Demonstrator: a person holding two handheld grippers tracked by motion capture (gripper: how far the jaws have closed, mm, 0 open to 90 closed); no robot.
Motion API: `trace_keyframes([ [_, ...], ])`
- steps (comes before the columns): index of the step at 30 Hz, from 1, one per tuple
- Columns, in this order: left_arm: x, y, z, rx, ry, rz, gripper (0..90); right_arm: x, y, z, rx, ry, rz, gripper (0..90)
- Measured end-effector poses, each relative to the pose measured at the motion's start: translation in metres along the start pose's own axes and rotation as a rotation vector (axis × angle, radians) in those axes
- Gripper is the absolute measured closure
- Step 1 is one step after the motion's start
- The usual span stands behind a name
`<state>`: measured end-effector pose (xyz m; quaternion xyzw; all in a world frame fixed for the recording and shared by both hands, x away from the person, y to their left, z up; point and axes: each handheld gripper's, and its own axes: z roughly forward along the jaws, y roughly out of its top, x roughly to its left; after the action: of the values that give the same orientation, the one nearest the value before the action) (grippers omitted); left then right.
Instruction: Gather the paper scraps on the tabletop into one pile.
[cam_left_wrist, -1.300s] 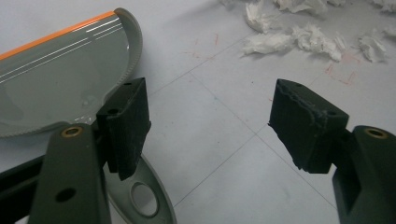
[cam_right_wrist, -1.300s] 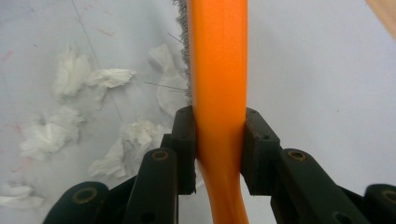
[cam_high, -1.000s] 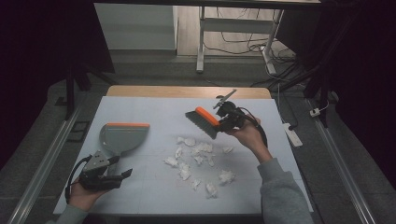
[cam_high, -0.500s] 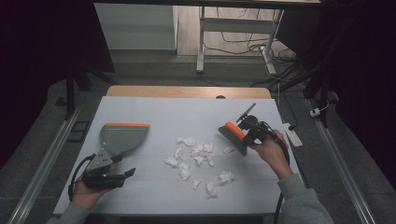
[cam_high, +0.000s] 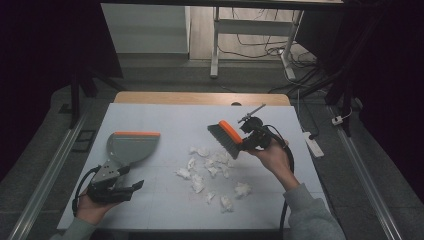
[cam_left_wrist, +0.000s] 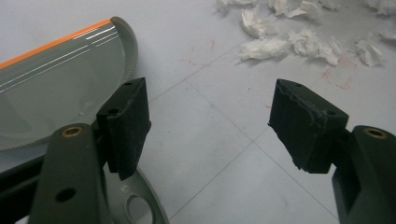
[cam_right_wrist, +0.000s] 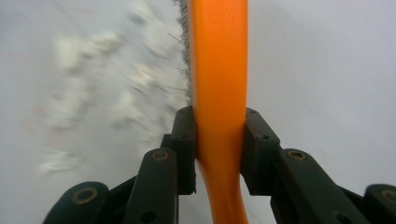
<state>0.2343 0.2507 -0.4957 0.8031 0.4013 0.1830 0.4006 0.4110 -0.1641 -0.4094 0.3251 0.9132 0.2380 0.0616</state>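
Both grippers are in use: your right gripper (cam_high: 248, 139) clamps the brush (cam_high: 226, 138) above the paper scraps (cam_high: 212, 170), bristles down, seemingly for sweeping. Your left gripper (cam_high: 131, 178), jaws wide, sits beside the dustpan (cam_high: 129, 147), holding nothing.

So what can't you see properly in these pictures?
- Paper scraps: blurred in the right gripper view.
- Brush handle end: cut off at that view's bottom edge.
- Dustpan: cropped by the left gripper view's edge, its handle behind the left tongs.
- Far room: too dark in the high view.
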Motion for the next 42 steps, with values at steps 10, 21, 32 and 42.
trace_keyframes([
  [10, 0.000, 0.000, 0.001, 0.003, 0.003, 0.001, 29.8, 0.069, 0.023, 0.025, 0.024, 0.163, -0.153, 69.0],
  [21, 0.000, -0.002, 0.000, 0.003, 0.006, 0.003, 29.8, 0.112, 0.065, 0.084, 0.055, 0.286, -0.131, 69.1],
  [32, -0.001, -0.003, 0.001, 0.007, -0.001, 0.011, 29.9, 0.088, 0.051, 0.094, 0.194, 0.176, -0.094, 69.0],
  [42, -0.002, -0.002, 0.002, 0.009, 0.000, 0.016, 29.8, 0.062, 0.038, 0.049, 0.068, 0.144, -0.063, 69.0],
])
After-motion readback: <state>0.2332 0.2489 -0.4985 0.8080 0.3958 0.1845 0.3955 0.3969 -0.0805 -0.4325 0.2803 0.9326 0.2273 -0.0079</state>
